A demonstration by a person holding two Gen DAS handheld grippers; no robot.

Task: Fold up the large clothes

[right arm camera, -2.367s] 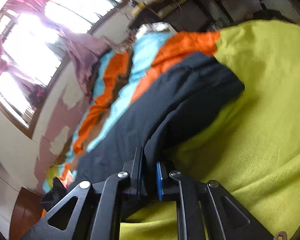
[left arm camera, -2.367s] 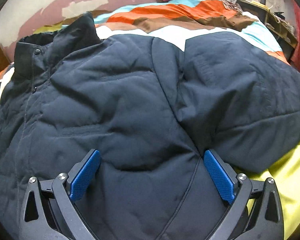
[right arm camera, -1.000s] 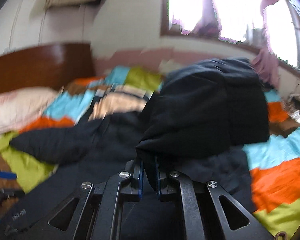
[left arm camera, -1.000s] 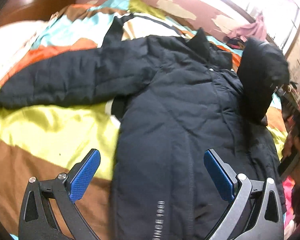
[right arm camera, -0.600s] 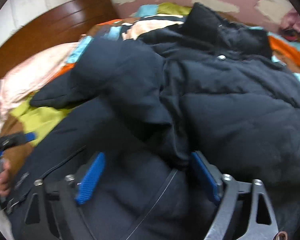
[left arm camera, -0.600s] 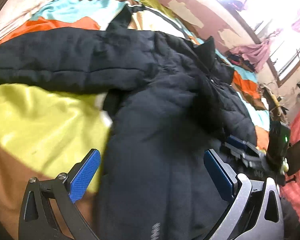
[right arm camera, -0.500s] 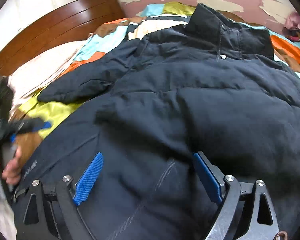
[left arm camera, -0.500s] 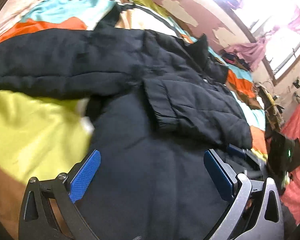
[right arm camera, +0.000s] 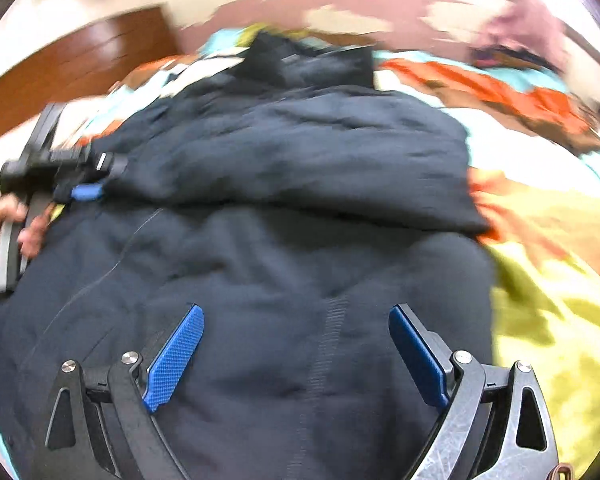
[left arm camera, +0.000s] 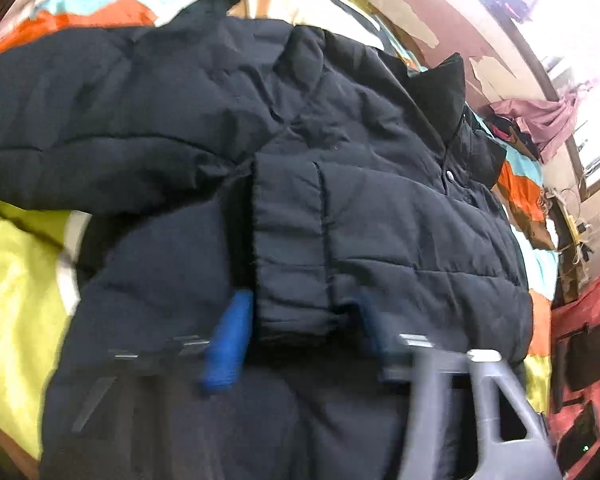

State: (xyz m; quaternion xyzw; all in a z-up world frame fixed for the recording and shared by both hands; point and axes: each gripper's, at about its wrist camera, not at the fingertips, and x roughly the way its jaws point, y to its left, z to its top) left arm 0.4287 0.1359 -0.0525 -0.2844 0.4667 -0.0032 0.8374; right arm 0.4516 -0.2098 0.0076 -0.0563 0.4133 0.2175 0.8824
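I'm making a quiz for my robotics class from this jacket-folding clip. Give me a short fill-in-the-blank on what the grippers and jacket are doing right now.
1. The left gripper has its pads either side of the folded sleeve's ____.
2. The right gripper is ____, holding nothing.
3. The dark jacket lies on a multicoloured ____.

Missing words: cuff; open; blanket

left gripper [left arm camera: 296,332] blurred (motion) — jacket [left arm camera: 340,200] hem cropped
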